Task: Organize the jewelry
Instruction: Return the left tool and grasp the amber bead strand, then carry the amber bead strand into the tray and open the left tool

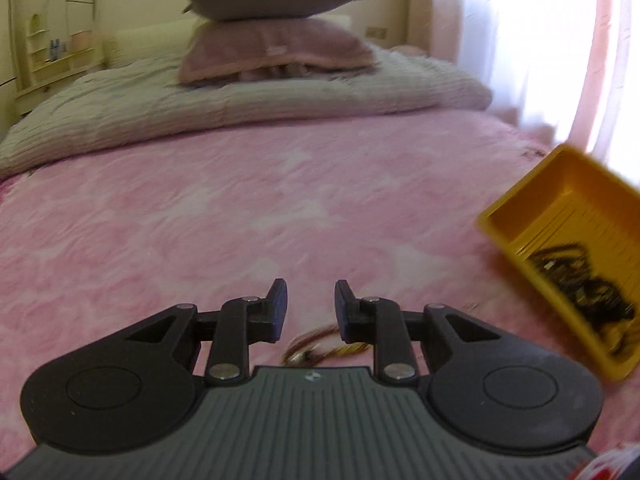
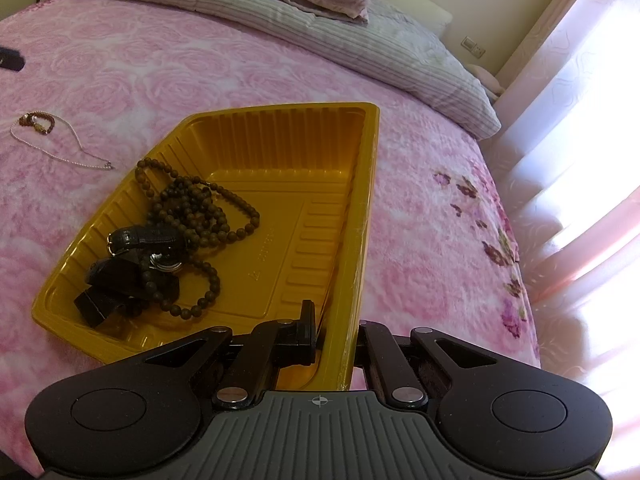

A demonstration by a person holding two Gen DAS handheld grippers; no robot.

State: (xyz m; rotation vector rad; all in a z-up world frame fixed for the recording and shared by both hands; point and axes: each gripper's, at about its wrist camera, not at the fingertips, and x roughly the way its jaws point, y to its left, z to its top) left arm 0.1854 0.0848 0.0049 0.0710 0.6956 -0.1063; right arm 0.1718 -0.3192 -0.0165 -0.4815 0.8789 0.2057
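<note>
A yellow plastic tray [image 2: 280,140] lies on the pink bedspread. It holds a dark bead necklace [image 2: 192,208] and a black strap watch [image 2: 136,240]. My right gripper [image 2: 334,320] is shut on the tray's near right wall, one finger inside and one outside. To the left of the tray, a thin silver chain [image 2: 60,152] and a brown bead bracelet [image 2: 38,122] lie on the bedspread. In the left wrist view the left gripper [image 1: 311,292] is open over the bedspread with nothing between its fingers. A blurred brown and gold bracelet [image 1: 316,346] lies just below the fingers. The tray [image 1: 560,208] is at the right.
A folded grey duvet [image 1: 240,96] with two stacked pillows [image 1: 272,20] lies across the far end of the bed. Bright curtains [image 2: 580,100] hang along the right side. A small dark object [image 2: 10,58] sits at the left edge. A shelf unit [image 1: 60,40] stands at the far left.
</note>
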